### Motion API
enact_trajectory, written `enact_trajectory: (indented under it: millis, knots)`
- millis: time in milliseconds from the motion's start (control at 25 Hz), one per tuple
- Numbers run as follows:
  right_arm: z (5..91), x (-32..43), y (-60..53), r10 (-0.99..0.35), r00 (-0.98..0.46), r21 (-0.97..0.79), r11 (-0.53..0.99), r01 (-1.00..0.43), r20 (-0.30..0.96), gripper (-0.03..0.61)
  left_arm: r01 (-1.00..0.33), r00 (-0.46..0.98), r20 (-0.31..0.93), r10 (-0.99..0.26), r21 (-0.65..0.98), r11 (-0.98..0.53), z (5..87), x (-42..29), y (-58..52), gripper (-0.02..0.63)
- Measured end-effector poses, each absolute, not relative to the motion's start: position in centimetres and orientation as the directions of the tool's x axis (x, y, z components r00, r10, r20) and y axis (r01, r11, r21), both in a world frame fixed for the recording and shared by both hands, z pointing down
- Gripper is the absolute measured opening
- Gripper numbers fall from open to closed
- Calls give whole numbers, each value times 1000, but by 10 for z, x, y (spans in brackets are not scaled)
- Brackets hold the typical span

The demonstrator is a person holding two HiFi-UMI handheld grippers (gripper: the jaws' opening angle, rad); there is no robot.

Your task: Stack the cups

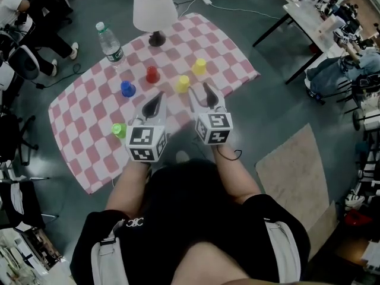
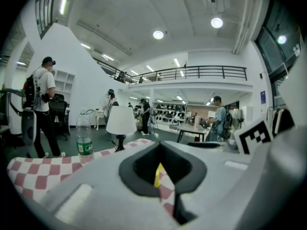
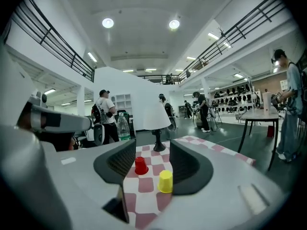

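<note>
Several upside-down cups stand on the checkered cloth [image 1: 89, 153]: blue [image 1: 127, 88], red [image 1: 152, 74], green [image 1: 119, 130], a near yellow one [image 1: 182, 84] and a far yellow one [image 1: 199, 66]. My left gripper [image 1: 159, 97] hovers just short of the near yellow cup, jaws together and empty; a yellow sliver [image 2: 157, 175] shows through its hollow. My right gripper [image 1: 200, 94] is beside it, open and empty. Along its jaws [image 3: 152, 147] I see the red cup [image 3: 140, 166] and a yellow cup [image 3: 165, 181] ahead, untouched.
A white-shaded lamp [image 1: 154, 8] and a water bottle [image 1: 109, 42] stand at the table's far side. The lamp [image 3: 154, 116] rises behind the cups. Desks, chairs and people surround the table; a beige mat [image 1: 297, 171] lies on the floor at right.
</note>
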State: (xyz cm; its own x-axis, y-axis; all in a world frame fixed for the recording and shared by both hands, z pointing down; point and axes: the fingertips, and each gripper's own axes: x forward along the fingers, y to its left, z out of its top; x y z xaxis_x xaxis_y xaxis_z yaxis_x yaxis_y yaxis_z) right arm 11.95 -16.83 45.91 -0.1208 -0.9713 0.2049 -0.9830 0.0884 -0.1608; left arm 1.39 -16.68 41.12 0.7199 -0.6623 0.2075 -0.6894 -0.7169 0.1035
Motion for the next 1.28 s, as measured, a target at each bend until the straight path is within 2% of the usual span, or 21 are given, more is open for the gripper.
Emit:
enact_trajectory:
  millis: [320,800,1280]
  knots:
    - [502,110,-193,-940,-173,-171,126,-977,295,215,-734,674,228,-703,102,-671,417,0,-179,-2]
    - [584,116,-230,-872,-165,-148,107,-983,461,233,-805,587,282,-759,108,-583,433,-22,-201,-2]
    - [637,118,-255,-812,-139,-133,76,-988,567,270,-843,528,335,-780,102,-527,448,-33,-218,-2]
